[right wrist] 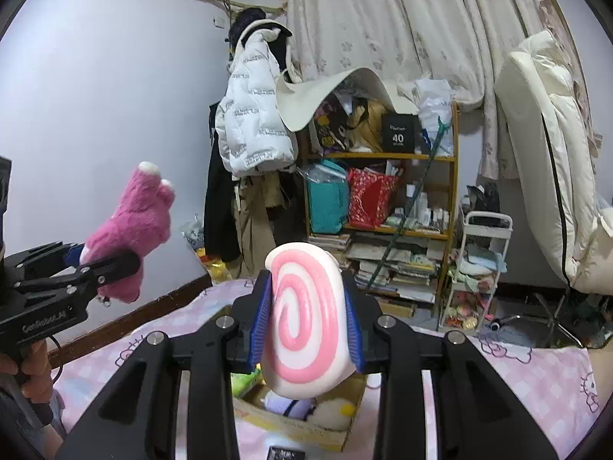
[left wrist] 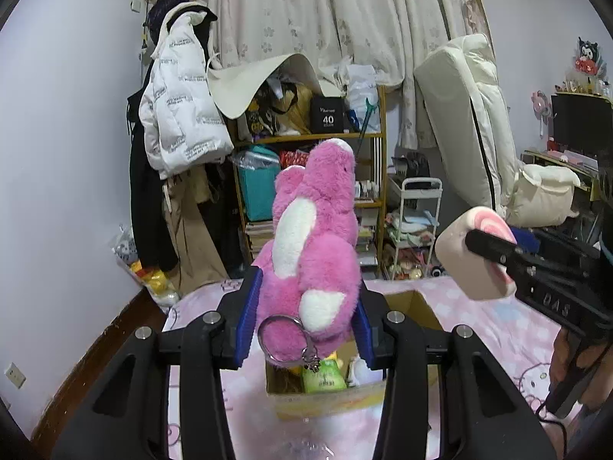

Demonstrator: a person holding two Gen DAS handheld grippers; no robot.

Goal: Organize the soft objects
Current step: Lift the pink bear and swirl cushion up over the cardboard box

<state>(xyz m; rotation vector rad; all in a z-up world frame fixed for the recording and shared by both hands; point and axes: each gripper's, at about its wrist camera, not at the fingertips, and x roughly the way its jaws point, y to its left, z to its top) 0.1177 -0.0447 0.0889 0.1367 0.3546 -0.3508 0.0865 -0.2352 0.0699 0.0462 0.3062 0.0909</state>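
— Though crowded at twelve o'clock by a wooden shelf stuffed with bags, books and a black box, nothing between the grippers and the bed. Hanging at ten o'clock, a white puffer jacket over dark clothes; leaning at two o'clock, a folded cream mattress; beside the shelf, a small white trolley.

— And the left gripper?

— Clamped on a pink plush toy, blue pads pressed into its fur on both sides. Held upright, white patches facing the camera, a metal key ring dangling from its lower end.

— Right gripper?

— Closed on a pink-and-white swirl cushion, spiral face toward the lens, squeezed between the blue pads. Seen from the left camera at three o'clock, raised above the pink bedsheet.

— Containers?

— One cardboard box, open, resting on the bedsheet at six o'clock, directly under both held things. Inside: a green packet, something yellow beside it, something white at the right. From the right camera, also a round white-and-yellow plush and a pale purple item in the box. Rest of the contents hidden behind the toy and the cushion.
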